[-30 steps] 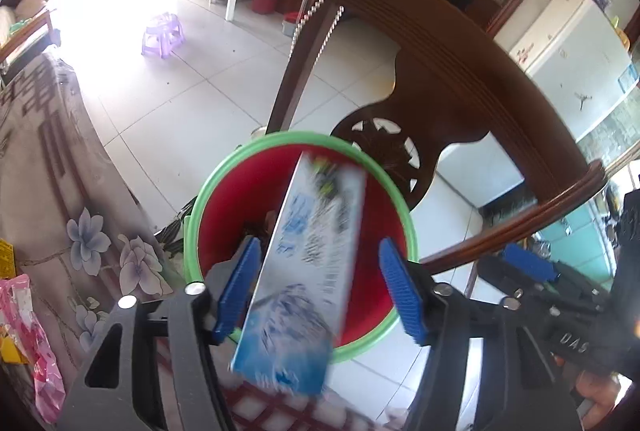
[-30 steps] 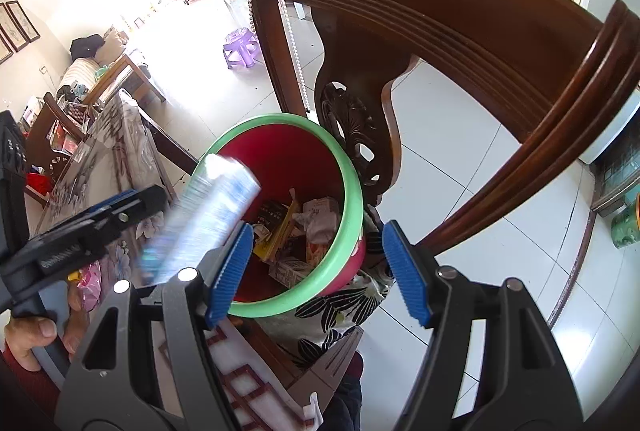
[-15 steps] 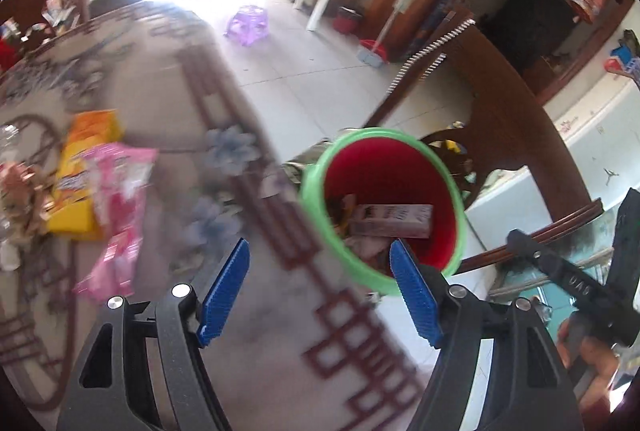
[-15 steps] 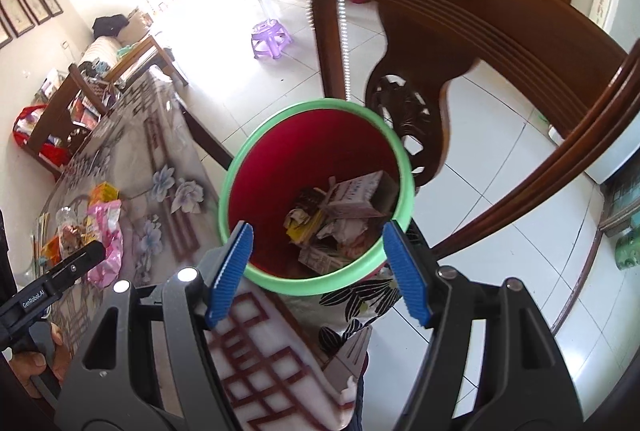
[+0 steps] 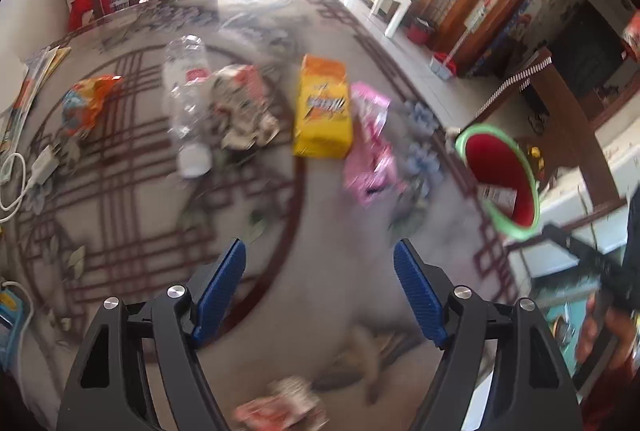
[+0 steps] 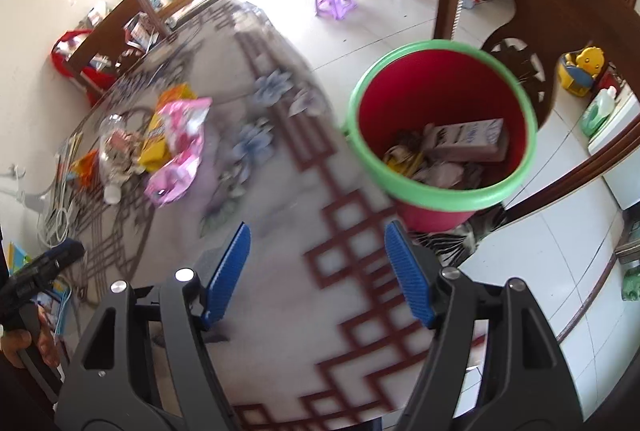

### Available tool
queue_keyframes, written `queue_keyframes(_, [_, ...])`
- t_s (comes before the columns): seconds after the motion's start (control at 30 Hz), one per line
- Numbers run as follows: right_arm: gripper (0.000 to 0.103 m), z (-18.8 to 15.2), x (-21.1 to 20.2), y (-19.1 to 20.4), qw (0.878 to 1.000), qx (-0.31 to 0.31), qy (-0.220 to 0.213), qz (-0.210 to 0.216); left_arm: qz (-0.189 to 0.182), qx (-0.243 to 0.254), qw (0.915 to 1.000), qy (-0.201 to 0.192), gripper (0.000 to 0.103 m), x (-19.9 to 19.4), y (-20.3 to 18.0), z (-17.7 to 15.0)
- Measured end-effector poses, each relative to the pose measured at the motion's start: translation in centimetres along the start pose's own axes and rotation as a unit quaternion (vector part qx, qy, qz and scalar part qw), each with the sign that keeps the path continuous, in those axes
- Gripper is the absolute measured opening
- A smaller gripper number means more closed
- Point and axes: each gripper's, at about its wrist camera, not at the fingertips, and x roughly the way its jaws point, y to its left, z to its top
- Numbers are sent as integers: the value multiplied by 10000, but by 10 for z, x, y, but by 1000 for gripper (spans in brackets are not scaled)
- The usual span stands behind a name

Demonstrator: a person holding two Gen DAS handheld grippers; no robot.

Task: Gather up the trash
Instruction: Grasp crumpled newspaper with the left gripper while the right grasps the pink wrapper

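Both sets of jaws stand wide apart with nothing between them: the left gripper (image 5: pixel 320 287) points out over the patterned tabletop (image 5: pixel 120 231), and the right gripper (image 6: pixel 318 271) hangs above the tabletop's edge just short of the red bin (image 6: pixel 442 135). 1 second ago the left jaws were letting go of a blue-and-white carton over the bin; now that carton (image 6: pixel 468 141) lies on top of the rubbish inside, so 1 piece is collected and the left gripper has swung back toward the remaining litter. What remains is grouped in the middle of the tabletop: a pink wrapper (image 5: pixel 370 143) touching a yellow snack bag (image 5: pixel 323 111), then a crumpled carton (image 5: pixel 244 107) beside a clear plastic bottle (image 5: pixel 186 99) lying on its side, and an orange wrapper (image 5: pixel 86 103) further left. A small red-and-white scrap (image 5: pixel 280 407) lies close below the left gripper, blurred. I judge the pink wrapper or the yellow bag the likeliest next pick, being nearest the bin. A white cable and plug (image 5: pixel 24 171) rest at the far left edge and do not look like trash. The dark wooden chair (image 6: pixel 560 11) curves around behind the bin, so its back crowds the drop from that side.
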Motion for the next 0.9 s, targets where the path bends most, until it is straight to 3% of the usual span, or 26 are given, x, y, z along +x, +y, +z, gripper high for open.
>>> queue_keyframes(0.1, [68, -8, 2, 25, 9999, -118, 28, 59, 29, 587, 9976, 360, 74, -3, 13, -29])
queue_keyframes(0.23, [70, -20, 2, 53, 9997, -209, 8, 94, -144, 1292, 9869, 956, 74, 4, 21, -75])
queue_keyframes(0.4, [70, -29, 3, 80, 9996, -260, -3, 101, -318, 1418, 9796, 1391, 74, 28, 24, -112])
queue_keyframes(0.47, [70, -31, 5, 89, 9995, -292, -1, 84, -451, 1284, 9799, 1456, 62, 36, 28, -116])
queue_keyframes(0.63, [71, -26, 13, 109, 9994, -325, 4, 122, -692, 1035, 9844, 1242, 47, 32, 35, -105])
queue_keyframes(0.9, [71, 16, 52, 140, 9990, -372, 27, 244, -656, 583, 9943, 611, 47, 19, 51, -60])
